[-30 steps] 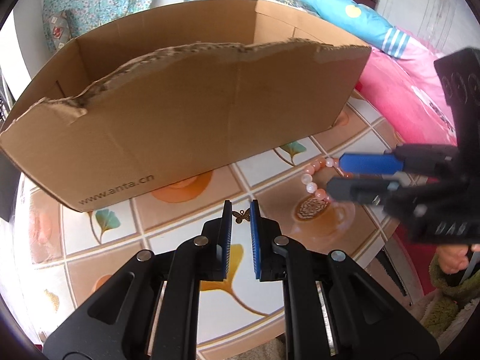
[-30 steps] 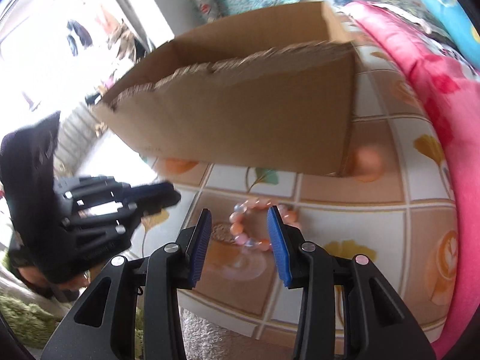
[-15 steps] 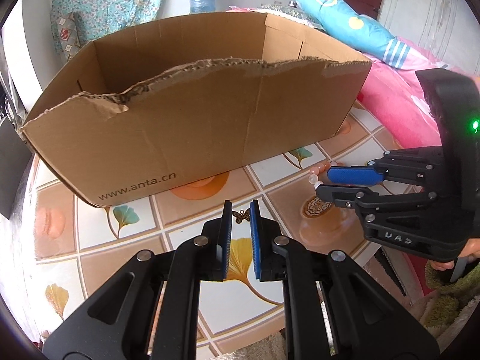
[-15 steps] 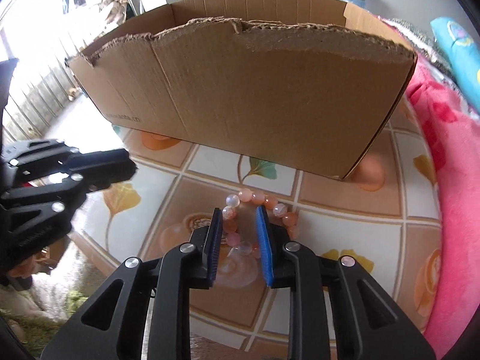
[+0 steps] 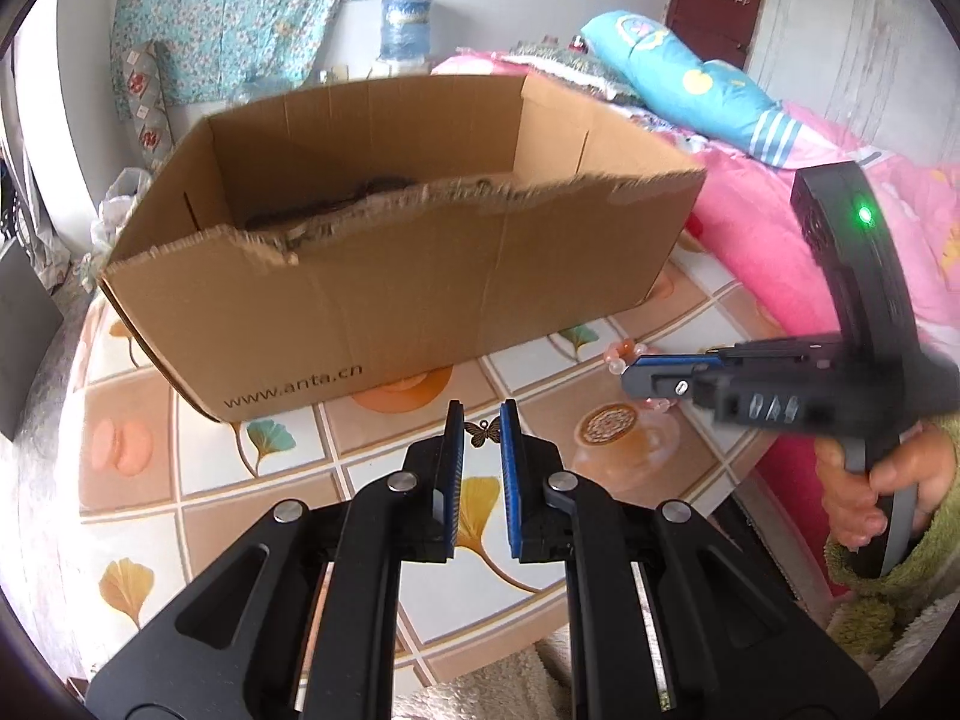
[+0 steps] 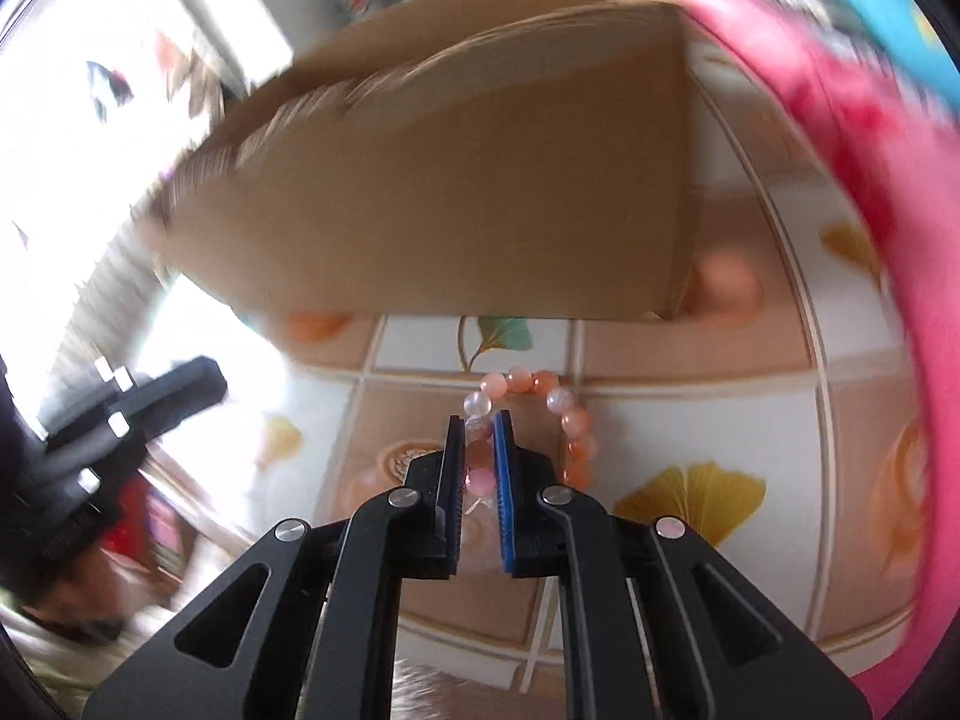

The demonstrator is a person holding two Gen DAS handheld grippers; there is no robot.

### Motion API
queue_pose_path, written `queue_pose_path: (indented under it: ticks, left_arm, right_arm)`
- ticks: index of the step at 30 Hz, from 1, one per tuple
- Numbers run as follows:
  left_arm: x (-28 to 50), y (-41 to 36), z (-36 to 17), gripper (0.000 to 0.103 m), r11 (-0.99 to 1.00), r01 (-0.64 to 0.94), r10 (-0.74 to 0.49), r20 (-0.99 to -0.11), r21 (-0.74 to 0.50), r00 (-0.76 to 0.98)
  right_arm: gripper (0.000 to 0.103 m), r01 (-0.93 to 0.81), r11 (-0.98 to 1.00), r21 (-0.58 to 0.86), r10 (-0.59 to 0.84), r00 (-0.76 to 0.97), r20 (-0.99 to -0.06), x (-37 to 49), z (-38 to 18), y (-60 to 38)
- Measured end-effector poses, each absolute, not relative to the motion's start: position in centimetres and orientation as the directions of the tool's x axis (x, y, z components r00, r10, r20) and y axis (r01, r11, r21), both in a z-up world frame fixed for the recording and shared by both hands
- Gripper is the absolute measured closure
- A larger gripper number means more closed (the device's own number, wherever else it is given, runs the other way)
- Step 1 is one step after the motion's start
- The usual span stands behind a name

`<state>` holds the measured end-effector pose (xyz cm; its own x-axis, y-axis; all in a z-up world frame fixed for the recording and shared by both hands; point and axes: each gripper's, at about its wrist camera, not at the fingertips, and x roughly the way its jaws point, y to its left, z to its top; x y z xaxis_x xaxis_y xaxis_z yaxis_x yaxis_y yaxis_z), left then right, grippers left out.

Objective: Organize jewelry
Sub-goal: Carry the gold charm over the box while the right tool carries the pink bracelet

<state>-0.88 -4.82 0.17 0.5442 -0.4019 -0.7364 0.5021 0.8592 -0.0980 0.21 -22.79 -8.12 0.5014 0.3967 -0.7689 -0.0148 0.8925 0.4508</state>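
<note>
A bracelet of peach and pink beads [image 6: 558,408] lies on the patterned tabletop in front of a cardboard box [image 6: 450,210]. My right gripper [image 6: 479,426] is closing on the bracelet's left side, and beads sit pinched between its blue pads. In the left wrist view the same gripper [image 5: 636,373] reaches in from the right over the bracelet [image 5: 618,354]. My left gripper [image 5: 482,414] is shut on a small bronze butterfly charm [image 5: 486,432], held above the table in front of the box [image 5: 390,300]. Something dark lies inside the box.
The open box with a torn front rim fills the back of the table [image 5: 210,480]. Pink bedding [image 5: 768,240] runs along the table's right edge. A hand in a green sleeve [image 5: 870,480] grips the right tool. The left gripper [image 6: 180,396] shows blurred at the left.
The right jaws have narrowed from wide apart to tight on the bracelet's beads, and that view has rolled. The left gripper rose with the charm, bringing the box's inside into view.
</note>
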Motion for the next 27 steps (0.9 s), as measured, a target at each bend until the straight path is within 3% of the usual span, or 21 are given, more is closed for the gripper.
queue_pose_path:
  ticks: [5, 8, 18, 22, 27]
  left_arm:
    - [-1.2, -4.2, 2.6, 0.092, 0.845, 0.519, -0.450, -0.692, -0.126, 0.565]
    - [-1.0, -3.7, 4.4, 0.092, 0.833, 0.530, -0.488, -0.658, -0.157, 0.573]
    - [1.7, -2.1, 10.2, 0.092, 0.806, 0.556, -0.557, -0.574, -0.201, 0.600]
    - [4.4, -0.5, 12.2, 0.092, 0.821, 0.530, -0.545, -0.570, -0.213, 0.615]
    - [8.4, 0.3, 12.3, 0.092, 0.822, 0.511, -0.540, -0.629, -0.252, 0.559]
  right_arm:
    - [0.093, 0.036, 0.700, 0.714, 0.555, 0.602, -0.574, -1.0, -7.4, -28.0]
    - [0.093, 0.023, 0.632, 0.774, 0.581, 0.647, -0.494, -1.4, -6.3, -29.6]
    - [0.093, -0.160, 0.667, 0.728, 0.559, 0.753, -0.346, -0.6, 3.4, -30.7]
    - [0.093, -0.233, 0.666, 0.709, 0.589, 0.747, -0.308, 1.7, 5.4, -30.1]
    - [0.093, -0.278, 0.637, 0.719, 0.646, 0.701, -0.301, 5.7, 5.1, -28.9]
